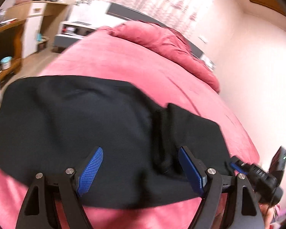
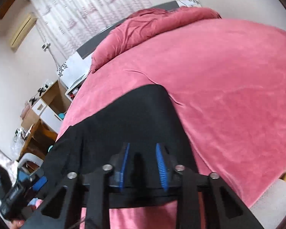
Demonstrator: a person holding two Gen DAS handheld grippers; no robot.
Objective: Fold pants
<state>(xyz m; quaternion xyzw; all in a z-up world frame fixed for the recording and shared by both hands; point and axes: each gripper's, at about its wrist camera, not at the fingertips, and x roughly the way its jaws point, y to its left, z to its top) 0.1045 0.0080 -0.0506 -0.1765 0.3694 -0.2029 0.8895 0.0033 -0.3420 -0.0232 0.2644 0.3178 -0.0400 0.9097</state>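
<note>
Black pants (image 1: 89, 126) lie spread on the pink bed cover (image 1: 124, 57). My left gripper (image 1: 141, 152) is open, its blue pads wide apart just above the near edge of the cloth. A raised fold (image 1: 162, 143) runs between the fingers. In the right wrist view the pants (image 2: 135, 114) narrow away from me. My right gripper (image 2: 142, 152) is partly open, with a fold of black cloth (image 2: 138, 164) standing between its blue pads; they do not clamp it. The other gripper shows at each view's edge (image 1: 257, 173) (image 2: 19, 187).
A bunched pink duvet (image 1: 162, 40) lies at the head of the bed. Wooden shelves and white cabinets (image 1: 28, 24) stand on one side, a curtained window (image 2: 85, 9) behind the headboard. The bed's near edge and a white chair (image 2: 30, 160) are close by.
</note>
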